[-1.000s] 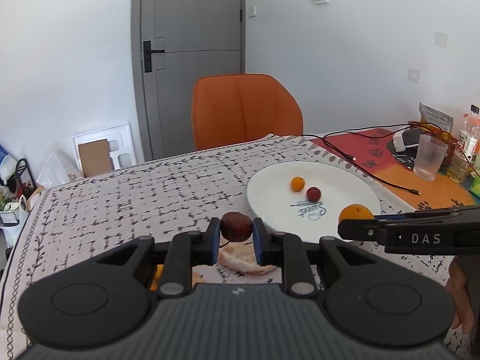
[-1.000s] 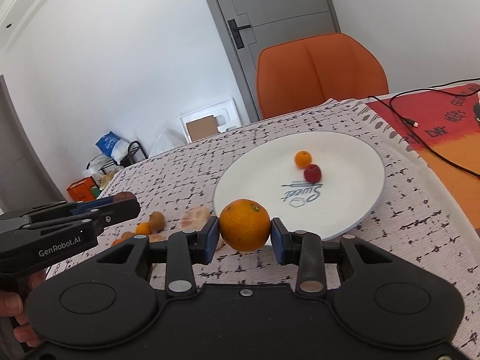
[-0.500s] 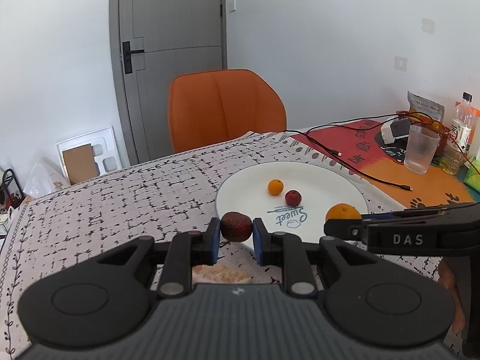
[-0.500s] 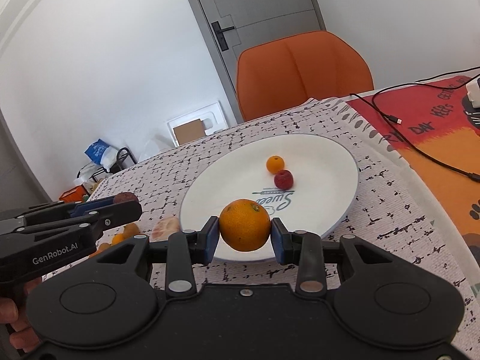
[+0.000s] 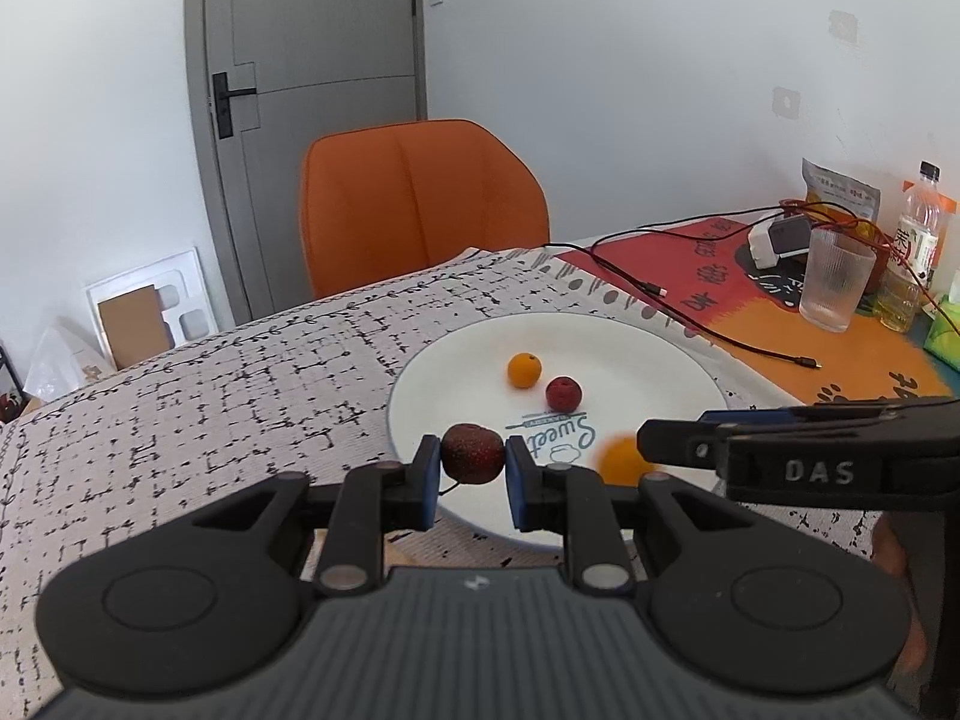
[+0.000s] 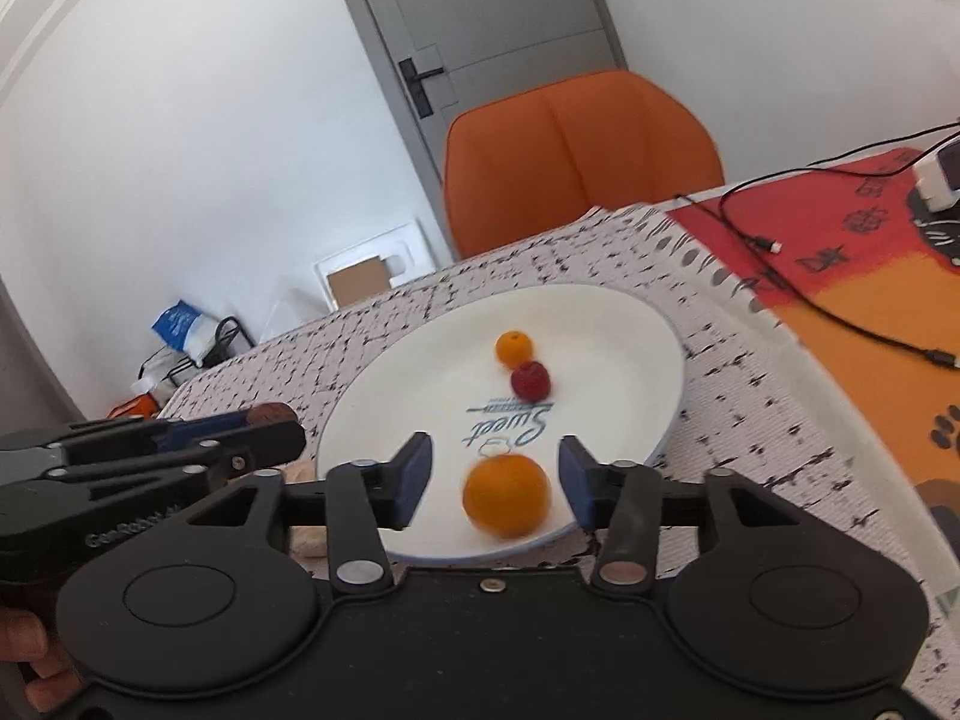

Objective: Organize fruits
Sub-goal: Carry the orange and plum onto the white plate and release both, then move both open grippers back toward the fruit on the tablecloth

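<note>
1. Two grippers are working: the left gripper (image 5: pixel 467 473) is clamping a dark red fruit (image 5: pixel 472 453) between its fingers.
2. The right gripper (image 6: pixel 493 478) has just been opening; the orange (image 6: pixel 507 495) is lying free between its fingers on the white plate (image 6: pixel 624 354).

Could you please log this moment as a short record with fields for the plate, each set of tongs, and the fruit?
plate: white plate on a patterned cloth
on plate: small orange fruit, red fruit
left tongs: shut on a dark red fruit, above the plate's near rim
right tongs: jaws just opened, clear of the large orange
large orange: blurred, over the plate's near part
</note>
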Demonstrator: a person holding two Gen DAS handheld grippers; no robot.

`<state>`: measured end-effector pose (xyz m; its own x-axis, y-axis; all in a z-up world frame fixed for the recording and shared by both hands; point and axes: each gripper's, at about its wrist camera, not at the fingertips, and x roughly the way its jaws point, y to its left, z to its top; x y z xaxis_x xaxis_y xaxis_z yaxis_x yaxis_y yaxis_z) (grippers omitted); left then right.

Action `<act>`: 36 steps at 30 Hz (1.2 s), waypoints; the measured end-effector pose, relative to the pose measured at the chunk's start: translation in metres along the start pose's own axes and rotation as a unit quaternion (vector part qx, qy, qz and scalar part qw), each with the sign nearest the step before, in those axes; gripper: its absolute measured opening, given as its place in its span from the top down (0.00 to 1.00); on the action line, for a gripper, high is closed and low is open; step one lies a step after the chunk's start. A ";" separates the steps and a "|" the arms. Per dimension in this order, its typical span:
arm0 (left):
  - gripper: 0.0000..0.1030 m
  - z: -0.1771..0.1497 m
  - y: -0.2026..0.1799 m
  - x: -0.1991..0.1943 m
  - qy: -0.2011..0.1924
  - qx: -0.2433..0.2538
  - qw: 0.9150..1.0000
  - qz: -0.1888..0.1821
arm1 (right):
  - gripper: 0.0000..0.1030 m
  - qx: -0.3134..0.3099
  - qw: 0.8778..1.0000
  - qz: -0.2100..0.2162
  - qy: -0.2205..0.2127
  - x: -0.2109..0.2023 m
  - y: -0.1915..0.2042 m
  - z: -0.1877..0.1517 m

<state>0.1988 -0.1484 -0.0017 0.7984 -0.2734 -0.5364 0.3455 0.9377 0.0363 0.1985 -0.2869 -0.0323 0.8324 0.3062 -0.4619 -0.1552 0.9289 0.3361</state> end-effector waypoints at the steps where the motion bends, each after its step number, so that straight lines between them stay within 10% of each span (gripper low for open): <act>1: 0.79 0.001 -0.001 0.002 0.001 0.002 1.000 -0.003 | 0.52 0.003 1.000 0.001 0.000 -0.002 -0.001 0.000; 14: 0.74 -0.001 -0.006 -0.002 0.011 0.012 1.000 -0.004 | 0.09 0.004 1.000 0.014 -0.016 -0.017 -0.001 -0.008; 36: 0.23 -0.036 0.044 -0.064 -0.006 -0.031 0.998 0.052 | 0.00 -0.013 0.998 0.056 -0.026 -0.023 0.031 -0.028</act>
<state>0.1451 -0.0821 0.0034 0.8341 -0.1763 -0.5226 0.2298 0.9725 0.0386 0.1594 -0.2591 -0.0344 0.8357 0.3974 -0.3790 -0.2620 0.8951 0.3608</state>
